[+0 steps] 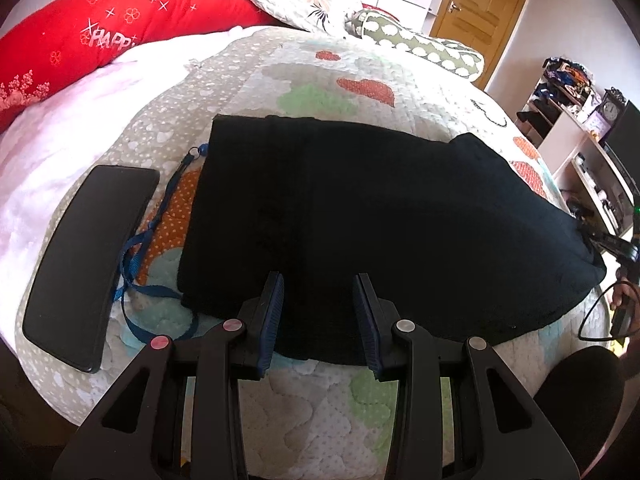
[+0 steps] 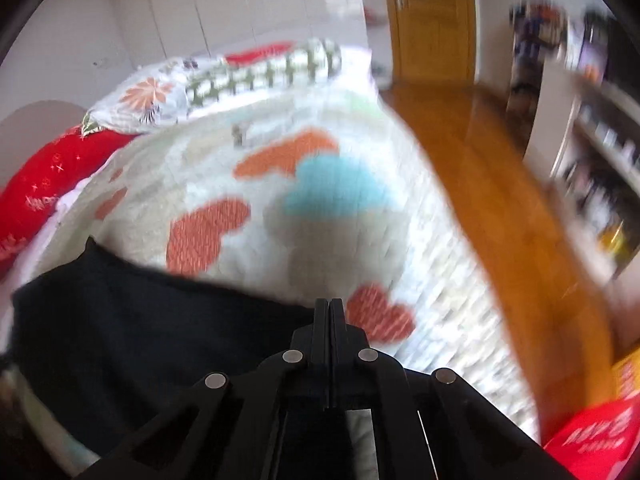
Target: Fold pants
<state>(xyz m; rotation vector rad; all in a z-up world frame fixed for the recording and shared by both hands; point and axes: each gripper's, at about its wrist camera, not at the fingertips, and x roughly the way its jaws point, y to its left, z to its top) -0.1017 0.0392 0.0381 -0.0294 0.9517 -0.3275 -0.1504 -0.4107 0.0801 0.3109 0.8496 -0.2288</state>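
Black pants lie folded flat on the heart-print quilt | left gripper at 6 o'clock, jaws partly apart, empty, above near hem | right gripper jaws pressed together, nothing visibly between them, at pants' 3 o'clock edge | phone at 9 o'clock

The pants are plain black on a bed quilted pale with orange, green and blue hearts (white-dotted border). A red pillow carries white flowers. The phone is black, the strap blue, the door honey-brown.
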